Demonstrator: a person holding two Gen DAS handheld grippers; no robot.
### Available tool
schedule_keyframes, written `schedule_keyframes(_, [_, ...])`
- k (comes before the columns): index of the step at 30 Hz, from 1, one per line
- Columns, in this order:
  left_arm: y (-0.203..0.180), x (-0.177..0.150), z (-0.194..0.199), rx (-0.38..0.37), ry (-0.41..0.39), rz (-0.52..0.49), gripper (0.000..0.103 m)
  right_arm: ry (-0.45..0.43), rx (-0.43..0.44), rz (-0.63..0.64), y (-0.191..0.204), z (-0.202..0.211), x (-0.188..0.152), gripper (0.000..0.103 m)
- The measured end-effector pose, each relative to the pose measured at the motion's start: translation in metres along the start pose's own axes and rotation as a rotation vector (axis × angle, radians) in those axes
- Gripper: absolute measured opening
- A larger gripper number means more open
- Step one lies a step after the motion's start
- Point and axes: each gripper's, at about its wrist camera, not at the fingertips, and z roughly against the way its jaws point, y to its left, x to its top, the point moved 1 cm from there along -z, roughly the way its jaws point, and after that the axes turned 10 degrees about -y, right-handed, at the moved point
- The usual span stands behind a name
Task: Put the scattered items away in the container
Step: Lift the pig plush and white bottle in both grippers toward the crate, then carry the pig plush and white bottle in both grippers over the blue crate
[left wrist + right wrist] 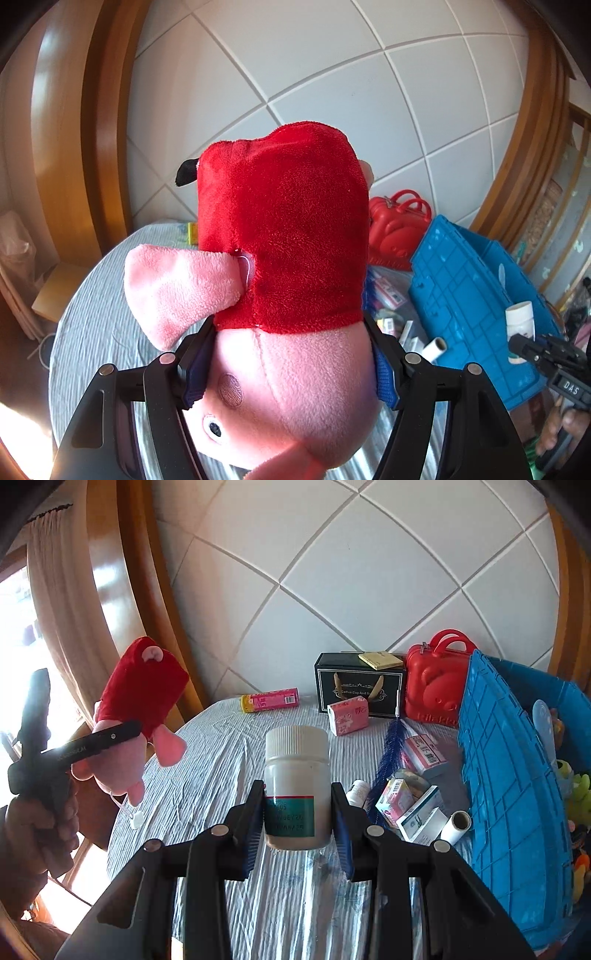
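Daylight is entering through the window (22, 635) at the left, blowing out to white behind the curtain (55, 590). Glare is streaking the wooden frame (107, 576). Both fisheye views are bending the wall panels (332, 74) into curves, and dark vignetting is closing the corners. The centres are staying sharp.

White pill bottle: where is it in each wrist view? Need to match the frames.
Left wrist view: white pill bottle at the right edge, in front of the blue crate.
Right wrist view: bottle at centre, clamped between the right gripper fingers.
Shared landmark: red bear-shaped case beside the crate.
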Motion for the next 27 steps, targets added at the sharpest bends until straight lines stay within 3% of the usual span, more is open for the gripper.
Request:
schedule_keyframes(16, [-0.108, 0.018, 0.036, 0.017, -0.084, -0.021, 0.07, -0.058, 0.092, 0.033, -0.068, 0.051, 0.012, 0.033])
schedule_keyframes(27, [-0.18, 0.016, 0.034, -0.01, -0.084, -0.057, 0.07, -0.108, 0.095, 0.011, -0.127, 0.083, 0.016, 0.033])
